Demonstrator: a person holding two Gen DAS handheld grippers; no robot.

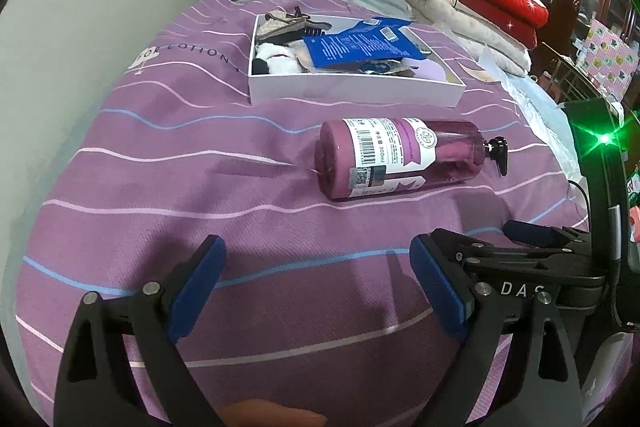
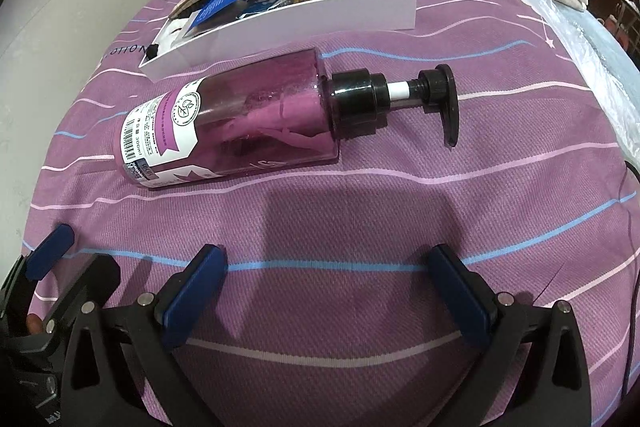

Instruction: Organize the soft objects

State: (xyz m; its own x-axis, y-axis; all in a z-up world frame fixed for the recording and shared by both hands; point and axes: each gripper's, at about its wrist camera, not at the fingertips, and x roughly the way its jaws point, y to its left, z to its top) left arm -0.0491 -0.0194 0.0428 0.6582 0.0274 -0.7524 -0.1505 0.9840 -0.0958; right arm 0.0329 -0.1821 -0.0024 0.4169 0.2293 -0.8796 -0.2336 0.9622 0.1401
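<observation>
Translucent purple pump bottle (image 2: 236, 125) lies on its side on the striped purple bedspread (image 2: 360, 227), long axis crosswise ahead of the wide-open, empty right gripper (image 2: 326, 267); pump head nearer it.

Dim indoor light, sharp focus, heavy fisheye bending, dark corners; green lens flare at right, soft shadows.

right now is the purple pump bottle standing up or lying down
Lying down. The purple pump bottle rests on its side on the striped purple bedspread, black pump head pointing sideways, in front of the white box.
</observation>
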